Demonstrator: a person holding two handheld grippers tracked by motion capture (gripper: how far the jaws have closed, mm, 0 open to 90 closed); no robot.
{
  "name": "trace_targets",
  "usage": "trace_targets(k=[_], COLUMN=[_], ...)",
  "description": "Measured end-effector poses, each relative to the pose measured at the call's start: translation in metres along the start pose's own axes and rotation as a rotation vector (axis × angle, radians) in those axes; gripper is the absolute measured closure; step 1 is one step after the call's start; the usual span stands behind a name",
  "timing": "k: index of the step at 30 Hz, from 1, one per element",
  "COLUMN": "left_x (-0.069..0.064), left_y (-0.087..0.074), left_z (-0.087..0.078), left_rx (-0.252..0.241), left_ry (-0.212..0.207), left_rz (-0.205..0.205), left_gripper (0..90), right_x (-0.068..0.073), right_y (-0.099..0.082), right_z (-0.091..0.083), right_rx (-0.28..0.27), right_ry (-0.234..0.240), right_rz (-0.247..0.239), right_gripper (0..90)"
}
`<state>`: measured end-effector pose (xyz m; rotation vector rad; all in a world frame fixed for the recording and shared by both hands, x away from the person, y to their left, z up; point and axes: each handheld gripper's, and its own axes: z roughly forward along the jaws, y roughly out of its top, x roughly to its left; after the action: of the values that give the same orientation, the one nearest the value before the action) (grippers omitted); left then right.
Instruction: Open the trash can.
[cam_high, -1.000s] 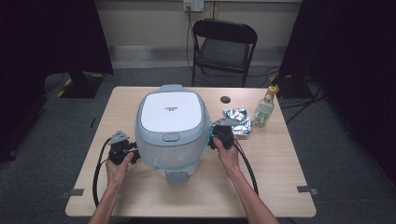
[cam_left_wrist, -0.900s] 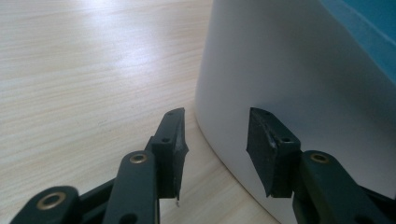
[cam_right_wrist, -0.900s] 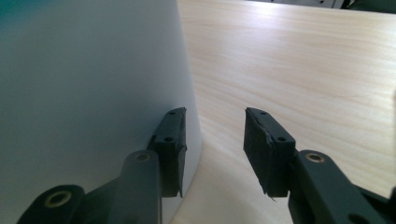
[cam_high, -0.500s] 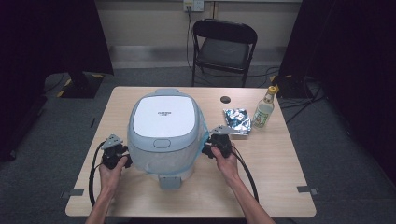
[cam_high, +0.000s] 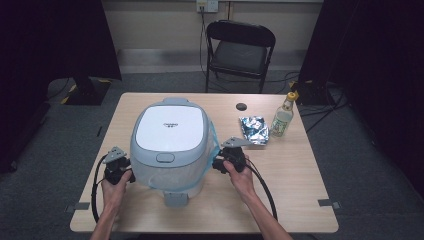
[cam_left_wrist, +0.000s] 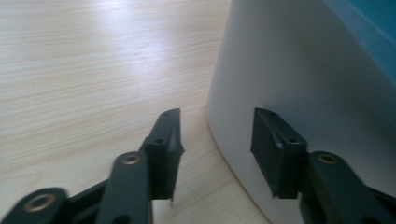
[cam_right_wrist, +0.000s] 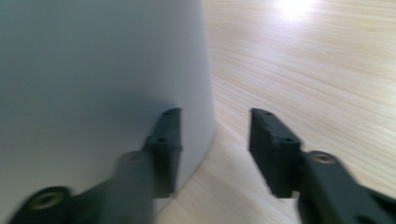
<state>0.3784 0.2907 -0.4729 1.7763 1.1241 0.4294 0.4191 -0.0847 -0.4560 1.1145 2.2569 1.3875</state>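
A large white and pale blue rice cooker (cam_high: 170, 142) with its lid down stands in the middle of the wooden table (cam_high: 300, 190). My left gripper (cam_high: 121, 169) is at the cooker's left side, open, its right jaw against the white wall (cam_left_wrist: 299, 79). My right gripper (cam_high: 218, 164) is at the cooker's right side, open, its left jaw against the grey-white wall (cam_right_wrist: 102, 79). In the left gripper view my left gripper (cam_left_wrist: 215, 140) holds nothing. In the right gripper view my right gripper (cam_right_wrist: 214, 140) is likewise empty.
A crumpled foil packet (cam_high: 254, 128) and a small bottle with a yellow cap (cam_high: 282, 118) stand at the right rear of the table. A dark round cap (cam_high: 242, 106) lies behind them. A black folding chair (cam_high: 239, 50) stands beyond the table.
The cooker has come toward me along the table. Both grippers moved back with it, staying at its two sides.
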Motion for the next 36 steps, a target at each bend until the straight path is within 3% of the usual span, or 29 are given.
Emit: trace_targets(k=[4, 8, 12, 14, 15, 18, 21, 25, 29, 31, 33, 36], left_x=[0.002, 0.005, 0.006, 0.006, 0.006, 0.006, 0.005, -0.002, -0.002, -0.002, 0.000, 0.000], left_y=[-0.004, -0.012, -0.021, -0.027, -0.030, -0.032, -0.032, -0.032, -0.032, -0.032, -0.031, -0.031], left_z=[0.003, 0.002, 0.000, -0.001, -0.002, -0.002, -0.001, 0.002, 0.002, 0.002, 0.004, 0.004], left_rx=[0.069, 0.099, 0.147, 0.167, 0.192, 0.177, 0.175, 0.198, 0.198, 0.204, 0.221, 0.219], left_ry=[0.019, 0.035, 0.057, 0.088, 0.106, 0.108, 0.111, 0.137, 0.138, 0.152, 0.175, 0.174], left_rz=[0.008, 0.002, 0.037, 0.060, 0.067, 0.067, 0.066, 0.124, 0.123, 0.126, 0.103, 0.100], left_gripper=[40.7, 37.6, 35.2, 35.5, 35.2, 34.4, 33.6, 29.1, 28.0, 27.2, 15.2, 14.8], right_x=[-0.008, -0.011, -0.012, -0.013, -0.014, -0.015, -0.015, -0.014, -0.015, -0.015, -0.015, -0.015], right_y=[0.000, 0.000, 0.000, 0.000, 0.001, 0.001, 0.001, 0.003, 0.004, 0.006, 0.007, 0.010], right_z=[-0.002, -0.008, -0.013, -0.018, -0.022, -0.026, -0.028, -0.036, -0.045, -0.050, -0.054, -0.062], right_rx=[0.011, 0.023, 0.030, 0.022, 0.013, 0.026, 0.035, 0.022, 0.001, -0.007, -0.015, -0.040], right_ry=[0.029, 0.038, 0.042, 0.048, 0.074, 0.065, 0.061, 0.071, 0.052, 0.047, 0.064, 0.101], right_rz=[0.017, 0.005, -0.001, -0.009, -0.011, -0.026, -0.031, -0.031, -0.033, -0.036, -0.036, -0.019], right_gripper=[34.5, 33.9, 33.8, 30.9, 29.5, 29.1, 30.3, 32.0, 34.7, 38.8, 44.3, 55.2])
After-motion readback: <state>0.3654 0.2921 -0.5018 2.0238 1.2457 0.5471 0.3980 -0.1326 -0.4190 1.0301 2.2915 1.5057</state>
